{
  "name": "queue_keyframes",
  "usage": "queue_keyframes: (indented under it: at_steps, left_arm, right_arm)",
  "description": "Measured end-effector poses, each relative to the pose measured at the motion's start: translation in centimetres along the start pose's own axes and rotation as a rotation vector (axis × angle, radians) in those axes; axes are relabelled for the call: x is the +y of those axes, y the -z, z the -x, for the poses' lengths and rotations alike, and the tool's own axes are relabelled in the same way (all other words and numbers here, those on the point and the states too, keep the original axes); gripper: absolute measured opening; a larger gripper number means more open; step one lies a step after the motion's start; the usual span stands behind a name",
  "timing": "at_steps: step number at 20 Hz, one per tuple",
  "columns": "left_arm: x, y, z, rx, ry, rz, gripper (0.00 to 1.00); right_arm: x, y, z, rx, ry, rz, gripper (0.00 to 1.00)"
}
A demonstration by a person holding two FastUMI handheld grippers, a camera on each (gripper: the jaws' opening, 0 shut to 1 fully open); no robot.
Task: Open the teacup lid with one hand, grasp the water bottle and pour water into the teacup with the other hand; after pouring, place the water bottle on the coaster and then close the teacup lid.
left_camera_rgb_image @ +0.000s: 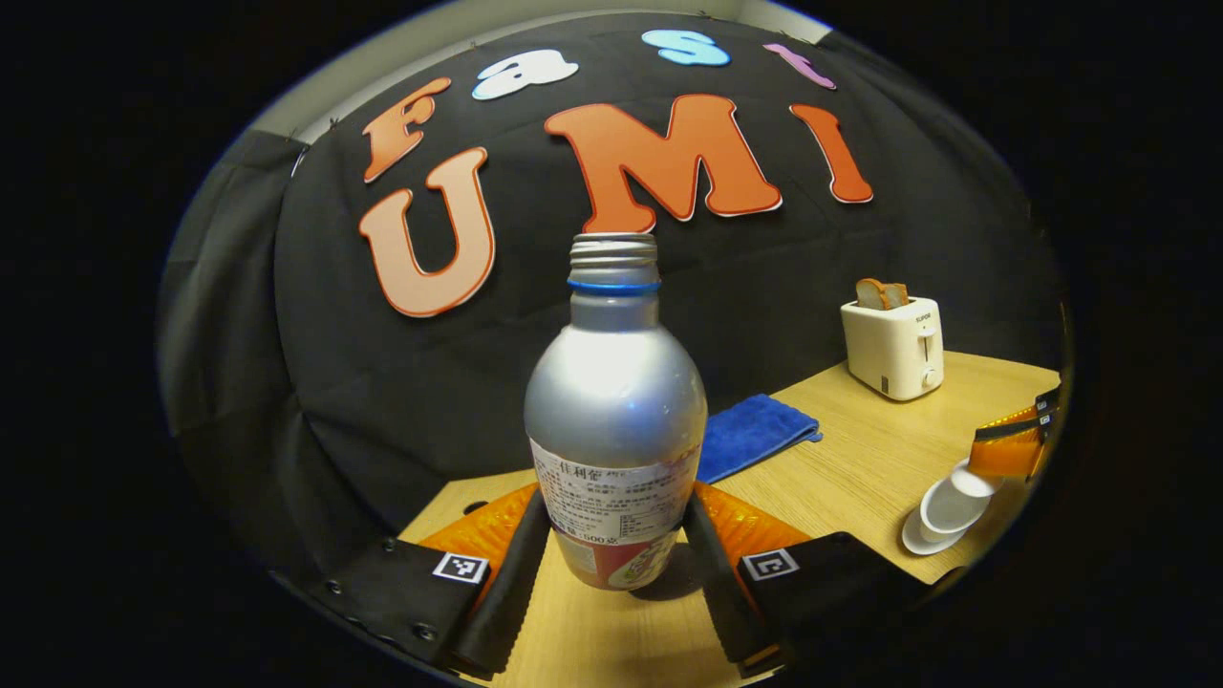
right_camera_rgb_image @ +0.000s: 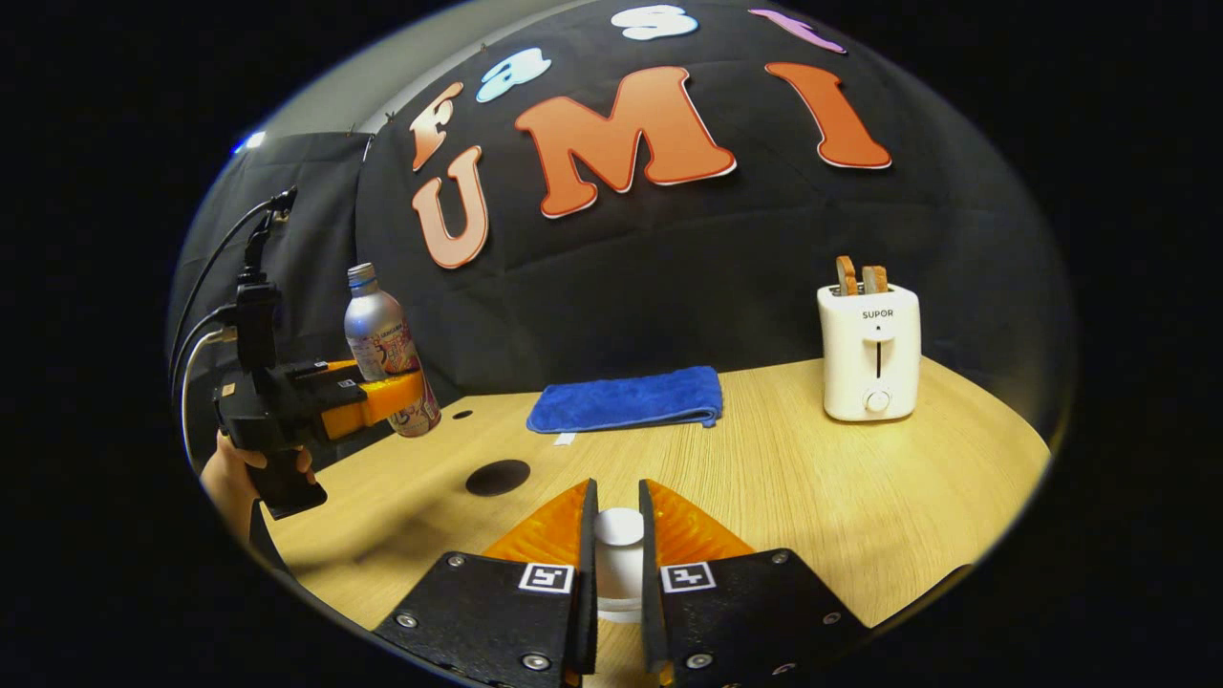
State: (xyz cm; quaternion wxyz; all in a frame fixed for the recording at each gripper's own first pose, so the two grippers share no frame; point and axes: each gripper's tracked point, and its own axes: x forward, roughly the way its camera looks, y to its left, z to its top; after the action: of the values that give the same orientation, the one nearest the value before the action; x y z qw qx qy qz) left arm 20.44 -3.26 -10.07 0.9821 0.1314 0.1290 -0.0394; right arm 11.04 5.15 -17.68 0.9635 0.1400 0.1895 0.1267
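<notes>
A silver water bottle (left_camera_rgb_image: 614, 401) with a blue neck ring and no cap stands nearly upright between my left gripper's (left_camera_rgb_image: 616, 516) fingers, which are shut on its labelled lower body. It hangs a little above the table's left end. The right gripper view shows that bottle (right_camera_rgb_image: 382, 334) in the left gripper (right_camera_rgb_image: 382, 397), held by a hand (right_camera_rgb_image: 229, 478). My right gripper (right_camera_rgb_image: 616, 497) is shut on the white knob of the teacup lid (right_camera_rgb_image: 619, 527). From the left gripper view, the right gripper (left_camera_rgb_image: 1013, 444) holds the white teacup's top (left_camera_rgb_image: 955, 502) above a saucer (left_camera_rgb_image: 922, 543). A dark round coaster (right_camera_rgb_image: 497, 476) lies on the table.
A folded blue towel (right_camera_rgb_image: 626, 399) lies by the back wall. A white toaster (right_camera_rgb_image: 869, 352) holding bread slices stands at the back right on the wooden table (right_camera_rgb_image: 860, 497). A small dark hole (right_camera_rgb_image: 461, 415) sits behind the coaster.
</notes>
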Motion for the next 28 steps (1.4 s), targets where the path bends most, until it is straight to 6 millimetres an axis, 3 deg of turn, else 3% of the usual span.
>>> queue_keyframes:
  at_steps: [8,9,10,16,21,22,25,28]
  left_arm:
    - [-0.8,3.1,-1.8,0.043,0.038,0.198,0.81]
    - [-0.9,3.3,-2.1,0.049,0.036,0.217,0.79]
    - [-1.2,3.5,-2.4,0.056,0.041,0.231,0.8]
    - [-1.3,5.1,-2.4,0.075,0.044,0.28,0.8]
    - [-1.8,5.3,-3.4,0.069,0.059,0.315,0.8]
    - [-1.8,5.4,-3.6,0.07,0.064,0.33,0.83]
    - [-2.2,6.5,-4.8,0.085,0.086,0.376,0.81]
    - [-1.9,8.5,-5.9,0.124,0.085,0.42,0.81]
  right_arm:
    - [-0.2,1.8,-1.4,0.001,0.026,0.047,0.19]
    - [-0.1,1.8,-1.3,-0.003,0.027,0.059,0.15]
    - [0.1,1.9,-1.4,-0.006,0.03,0.077,0.19]
    - [0.2,2.4,-1.5,-0.028,0.058,0.174,0.2]
    - [0.1,2.3,-1.3,-0.039,0.071,0.172,0.27]
    - [0.1,2.2,-1.1,-0.047,0.072,0.17,0.31]
    - [1.1,1.8,-0.5,-0.063,0.02,0.133,0.49]
    - [1.1,-0.1,0.6,-0.114,0.013,0.124,0.68]
